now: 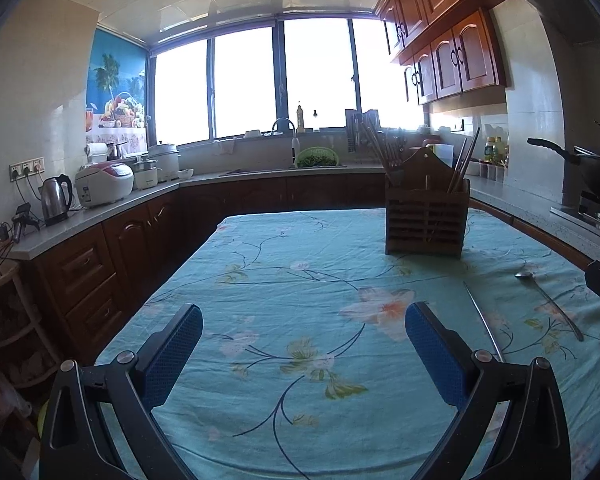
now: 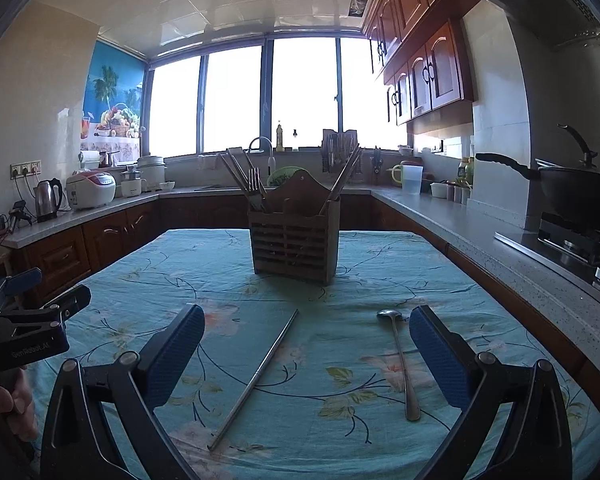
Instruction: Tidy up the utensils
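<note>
Both tongs agape, empty; slim steel chopstick, long-handled spoon flat on tablecloth.

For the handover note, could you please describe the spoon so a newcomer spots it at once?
On the floral tablecloth, nearer than the wooden holder, lie two loose metal pieces. The spoon is the right one, with a small oval bowl; the chopstick is plain.

My right claw, spread wide over tabletop: chopstick and spoon between its fingers; utensil holder straight ahead.
</note>
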Motion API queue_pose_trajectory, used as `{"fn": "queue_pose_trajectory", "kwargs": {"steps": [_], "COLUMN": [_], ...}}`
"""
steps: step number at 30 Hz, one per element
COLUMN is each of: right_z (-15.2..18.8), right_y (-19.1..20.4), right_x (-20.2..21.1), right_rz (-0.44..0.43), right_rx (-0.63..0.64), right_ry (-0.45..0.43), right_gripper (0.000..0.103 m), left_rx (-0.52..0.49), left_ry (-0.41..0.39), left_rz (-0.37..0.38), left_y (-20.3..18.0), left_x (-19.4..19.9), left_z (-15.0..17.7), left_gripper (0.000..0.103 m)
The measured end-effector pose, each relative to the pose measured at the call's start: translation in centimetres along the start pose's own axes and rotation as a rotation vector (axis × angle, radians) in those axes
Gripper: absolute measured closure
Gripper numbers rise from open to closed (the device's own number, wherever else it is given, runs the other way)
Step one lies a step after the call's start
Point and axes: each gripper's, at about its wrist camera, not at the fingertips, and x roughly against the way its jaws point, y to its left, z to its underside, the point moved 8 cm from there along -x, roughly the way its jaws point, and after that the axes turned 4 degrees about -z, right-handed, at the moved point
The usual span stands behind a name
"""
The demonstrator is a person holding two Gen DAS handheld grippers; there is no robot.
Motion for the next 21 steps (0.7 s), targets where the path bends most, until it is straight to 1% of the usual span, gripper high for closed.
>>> {"fn": "queue_pose_trajectory", "kwargs": {"steps": [7, 8, 15, 21], "right_z": [0.2, 0.3, 0.5, 0.7], "right_y": [-0.2, -0.2, -0.3, -0.7], "right_x": [0.3, 0.4, 0.5, 0.6], "right_rz": [0.003, 0.001, -0.008, -0.014], "right_rx": [-0.016, -0.019, -0.026, -0.044], "right_ry": [-0.012, -0.013, -0.017, -0.016], "right_gripper": [0.000, 0.000, 0.000, 0.000], "left_rx": [-0.023, -0.023, -0.024, -0.026], "left_ry": [-0.012, -0.016, -0.025, -0.030], "left_rz": [-0.012, -0.014, -0.022, -0.011], "left_y": [-0.8, -0.4, 0.6, 0.4], "left_x": [0.6, 0.3, 0.0, 0.2], "left_z": [0.9, 1.4, 2.4, 2.8], "left_gripper": [0.001, 0.001, 0.001, 0.001]}}
